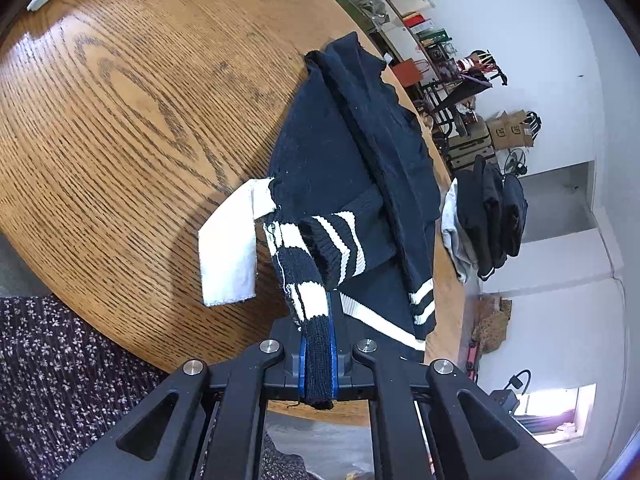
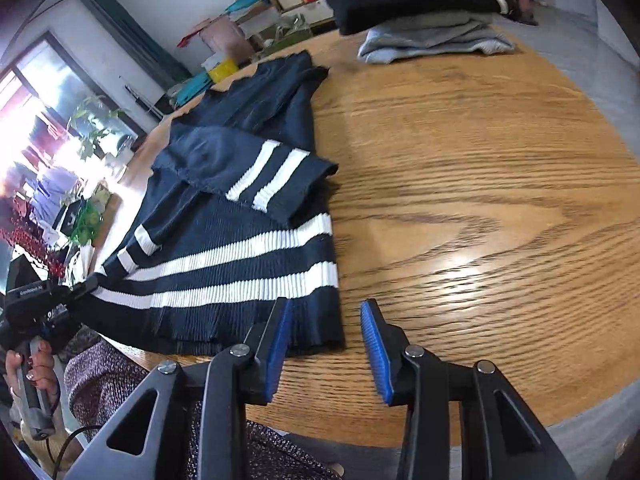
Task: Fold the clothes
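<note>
A navy knit sweater (image 1: 352, 168) with white stripes lies folded on the round wooden table (image 1: 120, 120). My left gripper (image 1: 318, 344) is shut on a striped ribbed edge of it, lifted a little off the wood. A white cloth tag (image 1: 230, 248) sticks out to the left. In the right wrist view the sweater (image 2: 240, 216) lies flat with a sleeve folded across it. My right gripper (image 2: 326, 336) stands open over the hem's near right corner, its pads not pressing. At the far left, the left gripper (image 2: 82, 288) holds the hem's other end.
A stack of folded dark and grey clothes (image 2: 424, 12) sits at the table's far edge, also in the left wrist view as the stack (image 1: 488, 216). Bare table (image 2: 480, 200) spreads to the right of the sweater. A person's hand (image 2: 36, 368) and patterned lap are at the near edge.
</note>
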`<state>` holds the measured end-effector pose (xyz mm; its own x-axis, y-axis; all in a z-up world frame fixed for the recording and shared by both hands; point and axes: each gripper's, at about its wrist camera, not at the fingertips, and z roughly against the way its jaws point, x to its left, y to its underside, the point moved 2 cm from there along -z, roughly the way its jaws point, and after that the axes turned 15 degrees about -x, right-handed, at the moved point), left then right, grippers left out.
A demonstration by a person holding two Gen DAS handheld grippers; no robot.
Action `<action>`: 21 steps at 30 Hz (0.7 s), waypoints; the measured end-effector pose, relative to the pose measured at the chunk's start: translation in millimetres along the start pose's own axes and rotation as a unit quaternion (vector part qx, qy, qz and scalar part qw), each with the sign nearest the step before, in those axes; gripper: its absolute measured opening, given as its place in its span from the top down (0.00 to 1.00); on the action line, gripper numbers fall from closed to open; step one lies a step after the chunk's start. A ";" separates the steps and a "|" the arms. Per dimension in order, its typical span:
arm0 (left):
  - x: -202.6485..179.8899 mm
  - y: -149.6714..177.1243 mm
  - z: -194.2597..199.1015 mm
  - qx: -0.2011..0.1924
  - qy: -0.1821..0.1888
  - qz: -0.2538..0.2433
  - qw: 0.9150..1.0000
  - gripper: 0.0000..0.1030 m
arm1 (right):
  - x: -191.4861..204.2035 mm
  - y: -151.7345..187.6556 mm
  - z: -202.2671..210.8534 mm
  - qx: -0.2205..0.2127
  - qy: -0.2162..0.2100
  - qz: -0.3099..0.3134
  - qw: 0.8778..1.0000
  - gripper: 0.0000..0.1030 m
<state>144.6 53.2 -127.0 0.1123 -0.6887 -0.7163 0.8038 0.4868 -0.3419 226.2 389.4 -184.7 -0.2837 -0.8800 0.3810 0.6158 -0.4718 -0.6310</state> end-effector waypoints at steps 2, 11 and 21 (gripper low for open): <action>0.3 -1.1 2.8 -0.004 0.008 0.002 1.000 0.92 | 3.5 -1.3 -2.9 0.002 -0.007 -0.002 1.000 0.63; 22.0 -3.8 24.8 -0.011 0.000 0.016 1.000 0.93 | 10.9 4.6 -9.0 0.008 0.001 -0.003 1.000 0.94; 57.9 -1.3 57.9 -0.012 -0.018 0.015 1.000 0.97 | 16.4 13.3 19.4 -0.006 0.005 0.002 1.000 0.96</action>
<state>183.9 -18.4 -132.9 0.1575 -0.6918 -0.7047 0.7858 0.5200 -0.3348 244.0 369.8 -173.8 -0.2883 -0.8826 0.3714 0.6076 -0.4684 -0.6414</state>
